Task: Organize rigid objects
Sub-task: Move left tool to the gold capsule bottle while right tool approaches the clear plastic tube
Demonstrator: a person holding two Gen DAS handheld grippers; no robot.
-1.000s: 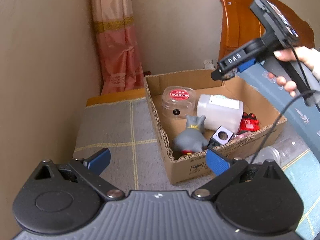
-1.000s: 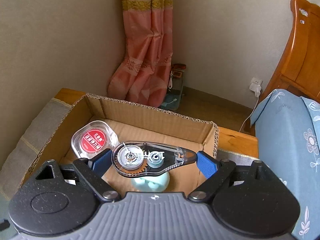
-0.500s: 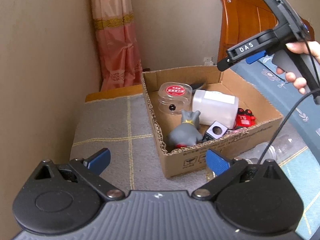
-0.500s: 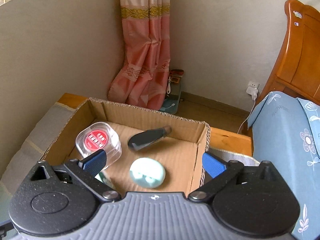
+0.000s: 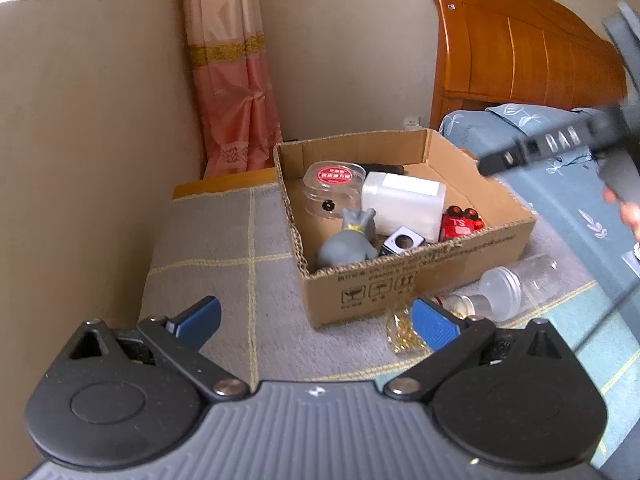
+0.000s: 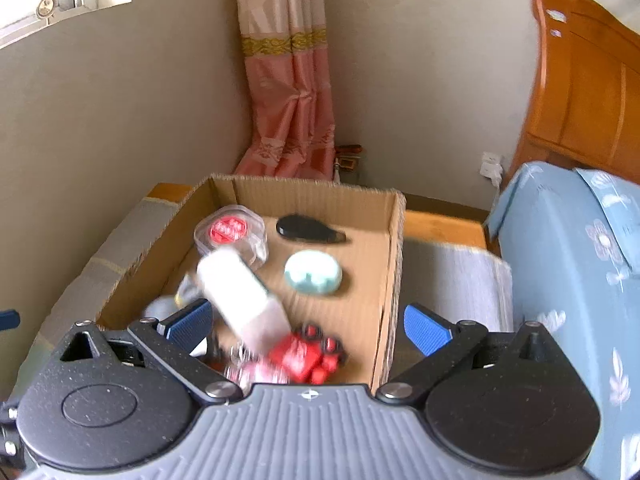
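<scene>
Clear plastic jar [image 5: 520, 286] lying on its side outside the cardboard box [image 5: 420, 280], still waiting to go in.

Left gripper [image 5: 316, 320] is hovering wide open and gripping nothing, with the jar sitting near its right finger, just past the gold bits [image 5: 402, 330]. Looks light, stiff and probably slick, so I'd be pinching across the threaded neck. Right gripper [image 6: 308, 322] is hanging spread and empty above the box, where the white bottle [image 6: 244, 292] and red toy [image 6: 308, 356] are sitting.
</scene>
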